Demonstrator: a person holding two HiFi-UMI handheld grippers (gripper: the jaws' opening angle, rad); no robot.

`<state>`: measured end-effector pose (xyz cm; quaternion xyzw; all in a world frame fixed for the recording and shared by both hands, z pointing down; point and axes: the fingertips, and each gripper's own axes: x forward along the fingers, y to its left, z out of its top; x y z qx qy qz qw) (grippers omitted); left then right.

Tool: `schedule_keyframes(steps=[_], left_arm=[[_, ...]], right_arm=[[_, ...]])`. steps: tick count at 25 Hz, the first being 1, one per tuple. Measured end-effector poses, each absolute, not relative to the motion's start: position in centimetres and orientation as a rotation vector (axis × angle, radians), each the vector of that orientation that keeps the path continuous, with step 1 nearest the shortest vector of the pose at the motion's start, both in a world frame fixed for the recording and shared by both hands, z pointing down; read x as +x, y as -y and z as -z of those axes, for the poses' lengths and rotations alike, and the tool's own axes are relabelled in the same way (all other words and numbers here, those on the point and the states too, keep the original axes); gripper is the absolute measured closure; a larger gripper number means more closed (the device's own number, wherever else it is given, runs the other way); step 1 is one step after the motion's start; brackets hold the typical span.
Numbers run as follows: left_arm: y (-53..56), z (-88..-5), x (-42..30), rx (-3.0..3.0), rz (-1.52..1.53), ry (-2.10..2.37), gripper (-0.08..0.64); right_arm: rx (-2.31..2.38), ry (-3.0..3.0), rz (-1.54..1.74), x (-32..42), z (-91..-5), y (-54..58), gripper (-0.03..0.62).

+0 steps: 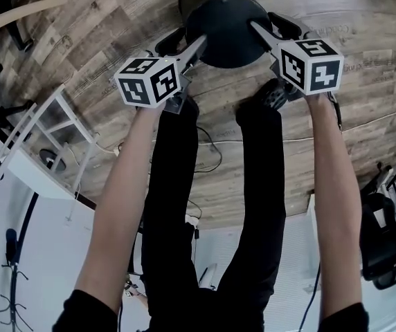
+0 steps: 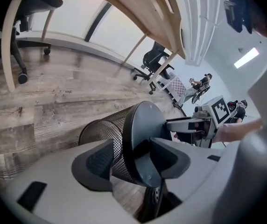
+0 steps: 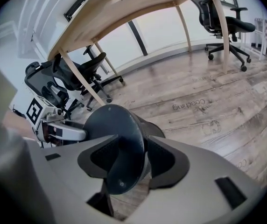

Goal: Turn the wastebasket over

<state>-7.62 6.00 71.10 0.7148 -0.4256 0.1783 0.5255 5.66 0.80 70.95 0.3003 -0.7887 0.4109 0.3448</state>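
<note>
The black mesh wastebasket [image 1: 222,19] is tipped on its side over the wooden floor [image 1: 115,19], just ahead of the person's feet, with its solid base turned up toward the head camera. The left gripper [image 1: 196,47] and right gripper [image 1: 259,30] meet it from opposite sides. Each pair of jaws is closed across the base rim, one pad on the mesh wall and the other on the flat base. Each marker cube [image 1: 149,80] shows only black-and-white squares. Beyond the basket, a printed word [image 3: 189,105] on the floor appears to read "Coaching". A wooden desk [image 3: 124,8] stands behind it.
</note>
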Motion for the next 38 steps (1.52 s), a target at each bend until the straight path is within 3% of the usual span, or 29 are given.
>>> schedule_keyframes(steps=[28, 38], left_arm=[[-6.6, -73.2, -6.9, 1.684, -0.552, 0.981, 0.319], [-4.9, -64.6, -7.1, 1.777, -0.593, 0.963, 0.328]], right_arm=[[0.713, 1.997, -1.038, 6.4, -72.8, -2.1, 0.406], [0.716, 2.015, -0.92, 6.3, -64.1, -1.5, 0.451]])
